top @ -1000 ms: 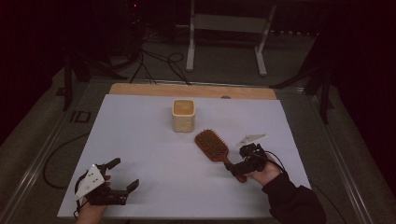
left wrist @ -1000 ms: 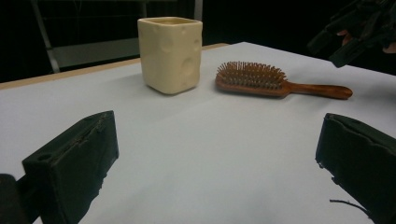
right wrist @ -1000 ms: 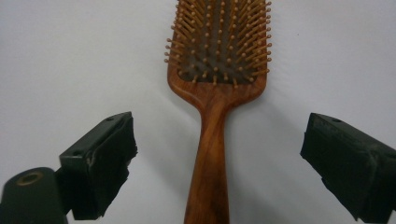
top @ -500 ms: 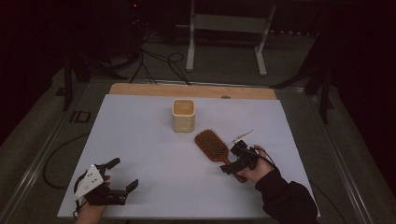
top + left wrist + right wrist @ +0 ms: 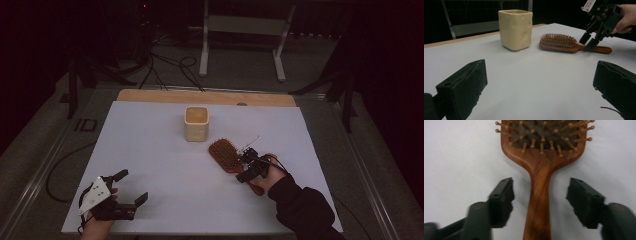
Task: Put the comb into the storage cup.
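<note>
A wooden hairbrush (image 5: 226,154) lies bristles-up on the white table, its handle pointing toward the person's right hand. My right gripper (image 5: 248,170) hangs over that handle (image 5: 539,202), one jaw on each side of it. Its jaws have just been closing, and a gap still shows between each pad and the wood. In the left gripper view the brush (image 5: 564,43) lies right of a cream square cup (image 5: 516,28), and the right gripper (image 5: 589,42) straddles the handle. My left gripper (image 5: 131,186) rests at the near left corner, jaws wide apart and empty.
The cream cup (image 5: 196,123) stands upright at the table's middle, just behind the brush head. A wooden strip (image 5: 200,97) borders the far edge of the white sheet. Cables and a metal stand sit on the dark floor beyond.
My right gripper has moved left and down from beside the brush handle to straddle it, and its jaws have narrowed. The left gripper, cup and brush have stayed put.
</note>
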The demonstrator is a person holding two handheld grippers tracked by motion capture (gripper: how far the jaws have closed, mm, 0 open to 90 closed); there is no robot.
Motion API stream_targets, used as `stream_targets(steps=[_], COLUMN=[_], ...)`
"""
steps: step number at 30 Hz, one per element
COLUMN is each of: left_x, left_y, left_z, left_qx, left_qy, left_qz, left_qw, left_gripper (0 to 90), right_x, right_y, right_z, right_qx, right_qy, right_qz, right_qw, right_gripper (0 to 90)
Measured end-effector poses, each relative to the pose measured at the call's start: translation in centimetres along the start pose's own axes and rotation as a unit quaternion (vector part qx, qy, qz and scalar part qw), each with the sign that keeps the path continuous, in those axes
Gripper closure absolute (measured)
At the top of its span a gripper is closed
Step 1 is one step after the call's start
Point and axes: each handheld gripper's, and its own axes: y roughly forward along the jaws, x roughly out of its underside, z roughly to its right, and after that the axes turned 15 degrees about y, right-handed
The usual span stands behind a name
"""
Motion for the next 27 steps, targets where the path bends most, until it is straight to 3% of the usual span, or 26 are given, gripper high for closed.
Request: stream_targets(steps=[7, 14, 18, 24, 27], left_x=[0.0, 0.0, 0.0, 0.0, 0.0], left_y=[0.0, -0.1, -0.1, -0.1, -0.1], left_z=[0.0, 0.0, 0.0, 0.0, 0.0], left_qx=[0.000, 0.000, -0.001, 0.000, 0.000], left_qy=[-0.001, 0.000, -0.001, -0.001, -0.002], left_qz=[-0.001, 0.000, -0.001, -0.003, -0.001], left_qw=[1.0000, 1.0000, 1.0000, 1.0000, 1.0000], left_gripper=[0.1, 0.1, 0.1, 0.1, 0.1], right_x=[-0.8, -1.5, -1.7, -2.0, -2.2], right_y=[0.3, 0.7, 1.0, 1.1, 1.2], right_z=[-0.3, -0.8, -1.0, -1.1, -1.5], right_qx=[0.015, 0.027, 0.042, 0.045, 0.058], right_qy=[-0.008, -0.021, -0.029, -0.023, -0.024], right_qz=[-0.029, -0.043, -0.055, -0.071, -0.079], right_qw=[0.9994, 0.9985, 0.9972, 0.9962, 0.9949], right_gripper=[55.3, 57.5, 64.8, 67.2, 66.8])
